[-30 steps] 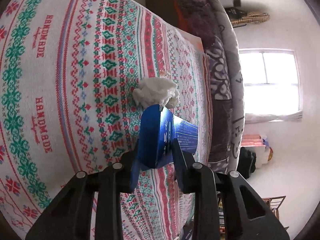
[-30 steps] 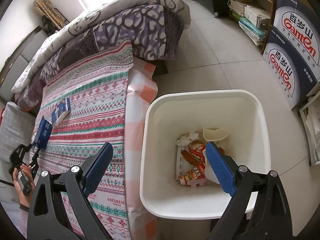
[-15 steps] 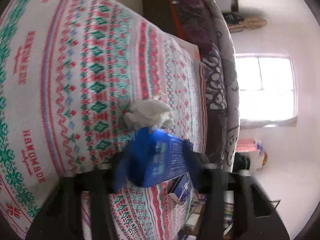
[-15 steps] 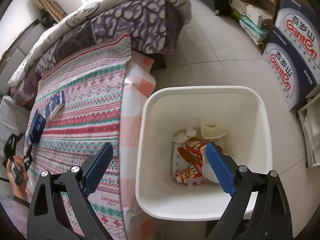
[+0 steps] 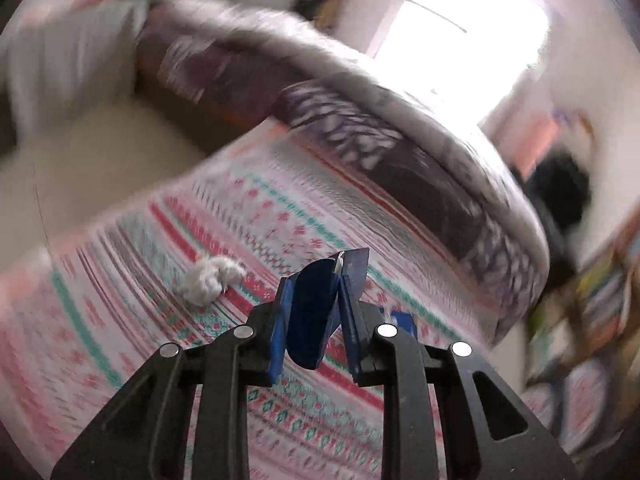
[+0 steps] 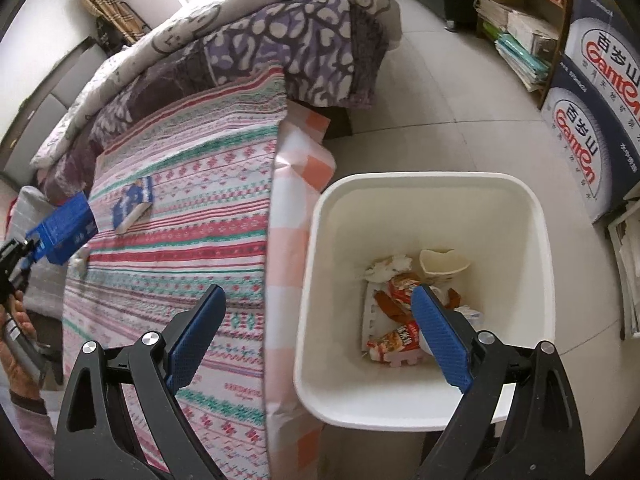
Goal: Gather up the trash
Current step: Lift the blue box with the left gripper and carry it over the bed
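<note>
My left gripper [image 5: 320, 280] holds a small blue carton [image 5: 312, 312] up off the striped bedspread [image 5: 280, 220], its jaws closing tighter on it. The right wrist view shows that carton [image 6: 64, 232] at the far left, above the bed. A crumpled white tissue [image 5: 210, 282] lies on the bedspread to the carton's left. A second blue carton [image 6: 134, 202] lies flat on the bed. My right gripper [image 6: 318, 292] hangs open with nothing in it, over the left rim of the white bin [image 6: 424, 184]. Wrappers and a paper cup [image 6: 404, 300] lie inside the bin.
A purple patterned quilt [image 6: 280, 32] is heaped at the bed's far end. Printed cardboard boxes [image 6: 592, 92] and a bookshelf [image 6: 520, 20] stand to the right across the tiled floor [image 6: 420, 92]. A person's hand [image 6: 16, 344] grips the left tool's handle.
The left gripper has risen from the bedspread with the blue carton and rolled, leaving the tissue behind on the bed. The right gripper has stayed over the bin.
</note>
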`<act>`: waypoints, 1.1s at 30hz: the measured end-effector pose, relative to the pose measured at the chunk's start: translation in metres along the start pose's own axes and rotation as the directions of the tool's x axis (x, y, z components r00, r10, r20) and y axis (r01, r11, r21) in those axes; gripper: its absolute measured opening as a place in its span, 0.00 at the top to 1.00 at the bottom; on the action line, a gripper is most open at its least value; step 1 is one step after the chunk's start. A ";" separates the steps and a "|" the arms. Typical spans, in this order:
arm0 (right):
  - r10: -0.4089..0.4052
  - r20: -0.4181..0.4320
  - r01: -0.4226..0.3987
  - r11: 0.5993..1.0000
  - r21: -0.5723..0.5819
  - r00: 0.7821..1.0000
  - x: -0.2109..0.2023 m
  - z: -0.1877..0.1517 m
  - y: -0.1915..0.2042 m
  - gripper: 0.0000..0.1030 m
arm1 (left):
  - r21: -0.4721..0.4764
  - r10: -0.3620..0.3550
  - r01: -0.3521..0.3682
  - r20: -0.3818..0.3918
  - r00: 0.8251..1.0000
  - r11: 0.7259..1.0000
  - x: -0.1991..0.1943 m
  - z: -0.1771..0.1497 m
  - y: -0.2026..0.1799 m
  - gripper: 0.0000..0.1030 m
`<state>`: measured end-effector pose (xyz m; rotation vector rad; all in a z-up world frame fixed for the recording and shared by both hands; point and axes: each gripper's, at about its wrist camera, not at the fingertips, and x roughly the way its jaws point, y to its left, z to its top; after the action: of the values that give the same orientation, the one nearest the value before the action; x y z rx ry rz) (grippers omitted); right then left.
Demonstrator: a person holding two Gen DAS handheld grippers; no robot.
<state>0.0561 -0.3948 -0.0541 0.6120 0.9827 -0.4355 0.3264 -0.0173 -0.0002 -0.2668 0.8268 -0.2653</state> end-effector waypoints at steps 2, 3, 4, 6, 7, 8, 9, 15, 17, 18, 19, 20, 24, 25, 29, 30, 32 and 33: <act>0.023 0.008 -0.023 1.000 -0.014 1.000 -0.005 -0.001 0.006 0.13 | 0.137 0.056 -0.051 -0.034 0.998 0.989 -0.015 -0.003 -0.025 0.77; 0.034 0.012 -0.033 0.999 -0.022 0.999 -0.008 -0.001 0.009 0.13 | 0.187 0.078 -0.068 -0.046 0.996 0.980 -0.020 -0.006 -0.033 0.77; 0.042 0.018 -0.042 0.999 -0.030 0.999 -0.010 -0.001 0.012 0.13 | 0.250 0.112 -0.093 -0.064 0.992 0.964 -0.028 -0.012 -0.039 0.77; 0.049 0.036 -0.047 0.998 -0.052 0.998 -0.016 -0.002 0.017 0.13 | 0.358 0.185 -0.128 -0.130 0.974 0.925 -0.033 -0.028 -0.044 0.77; 0.046 0.044 -0.043 0.997 -0.062 0.998 -0.018 -0.002 0.019 0.13 | 0.417 0.233 -0.148 -0.161 0.959 0.897 -0.034 -0.036 -0.044 0.77; 0.041 0.053 -0.037 0.997 -0.073 0.998 -0.019 -0.003 0.022 0.13 | 0.462 0.274 -0.172 -0.163 0.948 0.870 -0.036 -0.042 -0.041 0.77; 0.040 0.057 -0.036 0.996 -0.077 0.998 -0.020 -0.003 0.023 0.13 | 0.499 0.296 -0.183 -0.157 0.942 0.847 -0.042 -0.048 -0.036 0.77; 0.094 0.049 -0.091 0.994 -0.060 0.994 -0.024 -0.002 0.034 0.13 | 0.555 0.394 -0.254 -0.147 0.907 0.792 -0.089 -0.059 -0.004 0.77; 0.109 0.050 -0.105 0.992 -0.077 0.993 -0.025 -0.003 0.044 0.13 | 0.555 0.416 -0.289 -0.116 0.902 0.780 -0.106 -0.059 0.001 0.77; 0.115 0.049 -0.111 0.990 -0.085 0.992 -0.024 -0.004 0.050 0.13 | 0.534 0.409 -0.293 -0.112 0.906 0.793 -0.112 -0.057 0.005 0.77; 0.121 0.049 -0.116 0.989 -0.093 0.991 -0.024 -0.004 0.056 0.13 | 0.491 0.392 -0.295 -0.106 0.914 0.820 -0.122 -0.054 0.010 0.77; 0.124 0.050 -0.118 0.988 -0.103 0.991 -0.023 -0.005 0.061 0.13 | 0.437 0.377 -0.304 -0.090 0.922 0.847 -0.132 -0.050 0.016 0.77; 0.102 0.044 -0.093 0.981 -0.171 0.994 -0.005 -0.005 0.093 0.13 | 0.270 0.327 -0.307 -0.032 0.944 0.913 -0.151 -0.043 0.033 0.77; 0.099 0.036 -0.090 0.978 -0.191 0.994 0.002 -0.004 0.102 0.13 | 0.213 0.309 -0.298 -0.021 0.951 0.931 -0.153 -0.042 0.041 0.77; 0.058 0.011 -0.052 0.954 -0.294 0.998 0.034 -0.005 0.145 0.13 | 0.030 0.269 -0.269 0.003 0.963 0.963 -0.149 -0.045 0.071 0.77; 0.057 0.005 -0.053 0.953 -0.298 0.998 0.042 -0.003 0.153 0.13 | 0.007 0.265 -0.265 0.006 0.964 0.964 -0.147 -0.046 0.075 0.77; 0.070 -0.005 -0.069 0.953 -0.297 0.998 0.058 0.005 0.171 0.13 | -0.027 0.266 -0.265 0.024 0.964 0.964 -0.143 -0.050 0.086 0.77; 0.077 0.004 -0.072 0.947 -0.314 0.997 0.064 0.009 0.181 0.13 | -0.030 0.267 -0.266 0.035 0.963 0.963 -0.142 -0.052 0.091 0.77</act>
<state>0.2016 -0.2689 -0.0557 0.3554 0.9845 -0.2095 0.2068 0.1085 0.0327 -0.1802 0.8185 0.0032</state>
